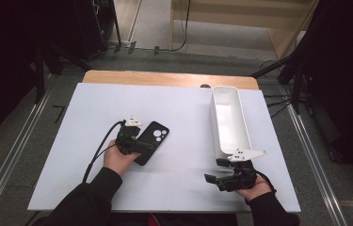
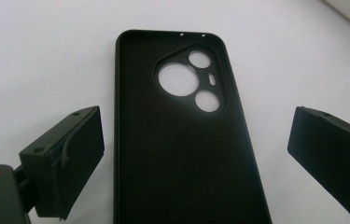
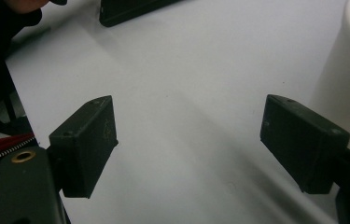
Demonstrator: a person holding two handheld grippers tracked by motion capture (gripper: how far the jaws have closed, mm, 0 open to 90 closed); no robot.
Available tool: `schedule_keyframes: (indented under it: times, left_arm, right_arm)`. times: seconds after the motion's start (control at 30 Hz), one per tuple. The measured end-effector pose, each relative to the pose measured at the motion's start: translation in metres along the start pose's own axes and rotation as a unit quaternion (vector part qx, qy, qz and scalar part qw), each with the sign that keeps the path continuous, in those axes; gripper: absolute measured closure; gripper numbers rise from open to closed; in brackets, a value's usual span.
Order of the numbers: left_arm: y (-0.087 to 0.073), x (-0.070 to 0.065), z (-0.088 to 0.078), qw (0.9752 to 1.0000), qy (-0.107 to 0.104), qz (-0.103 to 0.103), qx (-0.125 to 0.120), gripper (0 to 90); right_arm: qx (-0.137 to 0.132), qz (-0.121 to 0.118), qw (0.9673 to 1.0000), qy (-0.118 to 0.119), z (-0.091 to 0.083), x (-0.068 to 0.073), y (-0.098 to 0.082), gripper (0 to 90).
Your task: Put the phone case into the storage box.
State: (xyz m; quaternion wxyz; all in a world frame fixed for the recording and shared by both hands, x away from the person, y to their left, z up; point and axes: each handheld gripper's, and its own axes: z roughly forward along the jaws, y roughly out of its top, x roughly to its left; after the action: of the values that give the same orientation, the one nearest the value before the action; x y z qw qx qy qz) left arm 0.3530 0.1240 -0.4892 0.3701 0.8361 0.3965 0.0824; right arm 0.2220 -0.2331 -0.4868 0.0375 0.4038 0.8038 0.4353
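Two pairs of tongs, both spread. My left tongs [image 2: 196, 154] straddle the black phone case [image 2: 182, 140], jaws clear of its long edges; it lies inside-up on the white surface [image 1: 183, 108], mid-left. My right tongs [image 3: 186, 140] hold nothing over bare surface, just beside the white bin [image 1: 230, 120]. The left gripper view shows the case's camera cutouts.

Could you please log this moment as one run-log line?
left gripper: open, astride phone case | right gripper: open, empty | white bin: empty
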Motion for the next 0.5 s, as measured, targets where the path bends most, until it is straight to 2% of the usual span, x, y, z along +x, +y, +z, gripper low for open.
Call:
schedule_keyframes:
  times: [0.37,0.5]
  left_arm:
    - [-0.006,-0.0024,0.0071,0.9995,0.027,0.011,0.008,3.0]
    - [-0.0079,-0.0028,0.0113,0.9991,0.041,0.005,0.012,2.9]
  right_arm:
    - [0.003,0.003,1.0,0.001,-0.0002,0.0006,-0.0001,16.9]
    - [0.001,0.001,1.0,0.0,-0.0001,0.0002,0.0,16.9]
